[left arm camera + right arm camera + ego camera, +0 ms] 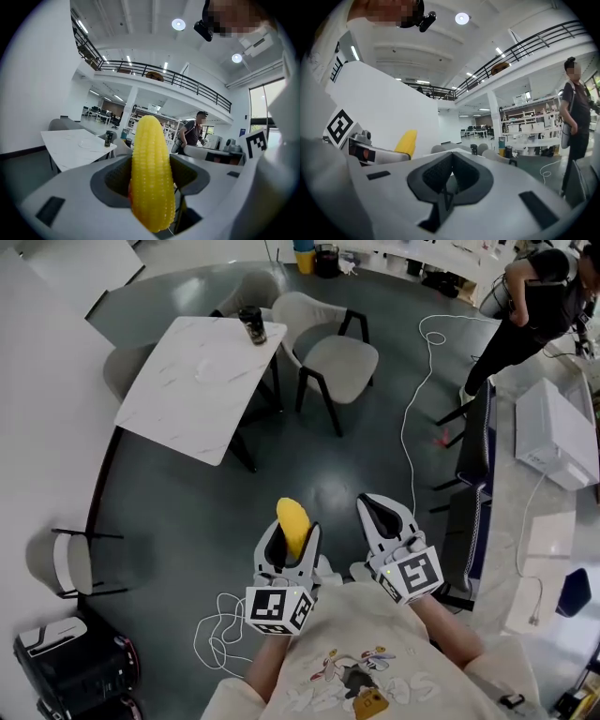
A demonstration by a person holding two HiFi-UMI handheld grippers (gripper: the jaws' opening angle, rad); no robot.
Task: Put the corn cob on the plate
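- The corn cob (150,173) is clamped upright between the jaws of the left hand-held gripper (291,542), its tapered tip poking above them. It is glossy yellow, with neat rows of small bumpy kernels.
- Pickup looks done. Carrying and setting down remain, since the cob hangs over the floor (187,512), well apart from the plate (208,371).
- The right hand-held gripper (380,508) sits just beside the left one, its ribbed dark pads together on nothing.
- The plate is pale and shallow, barely standing out on the white, marble-veined counter (178,413).
- A dark can (251,324) stands at the counter's far corner.
- The floor is smooth, dark grey and faintly reflective.
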